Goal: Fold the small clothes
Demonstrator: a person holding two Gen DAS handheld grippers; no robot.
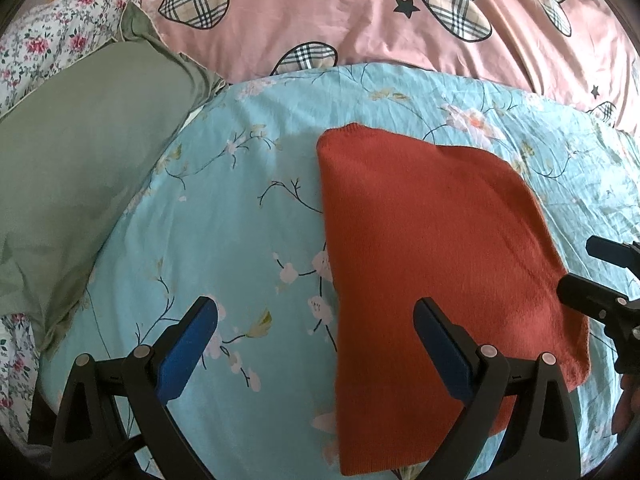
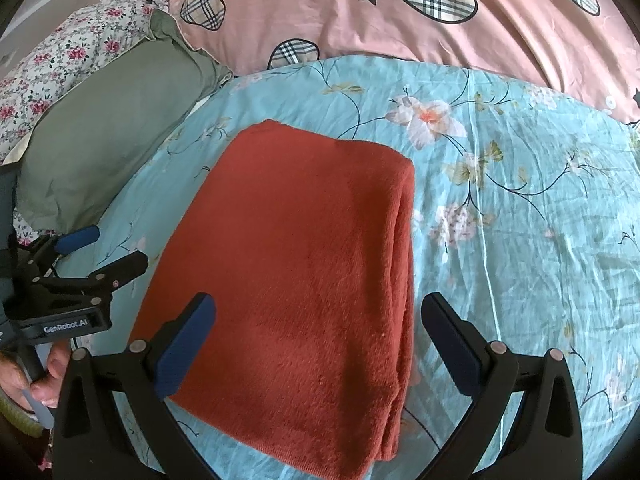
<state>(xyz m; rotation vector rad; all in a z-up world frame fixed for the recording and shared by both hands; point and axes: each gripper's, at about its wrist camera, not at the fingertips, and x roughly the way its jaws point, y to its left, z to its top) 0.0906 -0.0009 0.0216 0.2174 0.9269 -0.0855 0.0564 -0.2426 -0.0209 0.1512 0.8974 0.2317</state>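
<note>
Left wrist view: left claw [image 1: 316, 344] spread wide, empty, hovering above light-blue floral bedsheet [image 1: 240, 208] and left edge of folded rust-red knit garment [image 1: 432, 240]. Garment flat on sheet, right of centre. Olive-green pillow [image 1: 80, 152] at left; pink quilt with plaid hearts [image 1: 360, 20] beyond. Right claw [image 1: 592, 276] at right edge, parted.

Right wrist view: right claw [image 2: 320, 344] gaping, empty, straddling near part of garment [image 2: 304, 240]. Folded layers stacked along garment's right edge. Left claw [image 2: 104, 248] at left, parted, nothing held.

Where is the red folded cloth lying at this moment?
The red folded cloth lies flat on the blue floral sheet, centred in the right wrist view, right of the green pillow.
</note>
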